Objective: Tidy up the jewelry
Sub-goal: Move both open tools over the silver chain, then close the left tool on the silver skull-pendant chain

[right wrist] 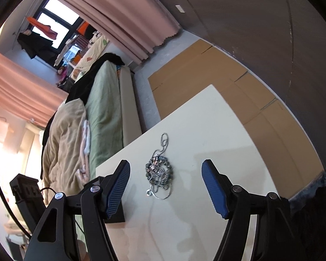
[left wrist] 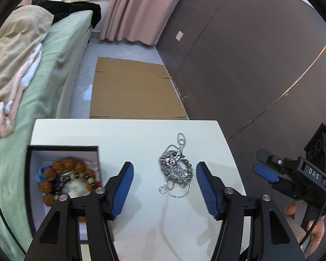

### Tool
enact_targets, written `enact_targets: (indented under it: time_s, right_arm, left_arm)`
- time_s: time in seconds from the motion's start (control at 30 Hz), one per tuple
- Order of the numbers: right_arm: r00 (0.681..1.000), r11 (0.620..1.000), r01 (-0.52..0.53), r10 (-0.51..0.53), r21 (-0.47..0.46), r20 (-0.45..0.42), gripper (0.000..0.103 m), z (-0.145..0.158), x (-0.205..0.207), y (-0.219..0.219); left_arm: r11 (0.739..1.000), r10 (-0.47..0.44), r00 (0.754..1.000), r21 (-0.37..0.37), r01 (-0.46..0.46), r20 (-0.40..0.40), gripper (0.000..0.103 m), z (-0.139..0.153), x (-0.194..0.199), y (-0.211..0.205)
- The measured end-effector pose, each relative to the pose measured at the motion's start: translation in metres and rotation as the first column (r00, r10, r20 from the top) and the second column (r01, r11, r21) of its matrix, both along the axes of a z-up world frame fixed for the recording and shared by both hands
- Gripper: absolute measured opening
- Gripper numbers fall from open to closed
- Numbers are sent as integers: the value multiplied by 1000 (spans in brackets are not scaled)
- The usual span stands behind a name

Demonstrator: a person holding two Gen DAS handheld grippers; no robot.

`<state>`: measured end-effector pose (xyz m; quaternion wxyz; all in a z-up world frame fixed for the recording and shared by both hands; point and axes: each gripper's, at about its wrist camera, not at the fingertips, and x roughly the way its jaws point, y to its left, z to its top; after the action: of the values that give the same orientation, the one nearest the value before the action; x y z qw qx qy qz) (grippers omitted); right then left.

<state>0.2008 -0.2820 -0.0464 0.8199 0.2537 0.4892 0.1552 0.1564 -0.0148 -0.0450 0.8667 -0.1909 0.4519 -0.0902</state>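
Observation:
A tangled pile of silver chains and dark bead bracelets [left wrist: 176, 169] lies on the white table [left wrist: 123, 134]. My left gripper [left wrist: 164, 184] is open and empty, its blue pads either side of the pile and just short of it. A black jewelry box [left wrist: 62, 150] at the left holds brown bead bracelets [left wrist: 67, 178]. In the right wrist view the same pile [right wrist: 159, 171] lies ahead of my open, empty right gripper [right wrist: 166, 187]. The right gripper also shows in the left wrist view [left wrist: 265, 169], off the table's right edge.
A green bed [left wrist: 54, 65] with a beige blanket [left wrist: 13, 58] runs along the table's left. Flat cardboard [left wrist: 132, 91] lies on the floor beyond the table. A dark wall [left wrist: 250, 54] stands to the right, pink curtains [left wrist: 137, 10] at the back.

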Motion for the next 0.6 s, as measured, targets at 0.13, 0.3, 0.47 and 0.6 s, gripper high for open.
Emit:
enact_targets:
  time_s: [0.13, 0.3, 0.47, 0.6]
  right_arm:
    - [999, 1000, 28, -28, 5, -36, 69, -7, 7, -7]
    - [997, 999, 50, -49, 14, -67, 69, -12, 12, -14]
    - [992, 995, 89, -85, 39, -88, 69, -15, 17, -28]
    - [986, 988, 138, -131, 68, -102, 69, -16, 21, -43]
  left_arm:
    - [1000, -21, 1000, -14, 21, -2, 42, -1, 12, -13]
    - [998, -59, 998, -15, 59, -31, 35, -13, 29, -32]
    - [995, -97, 993, 7, 97, -68, 27, -29, 47, -54]
    - [993, -116, 989, 28, 119, -94, 26, -41, 58, -65]
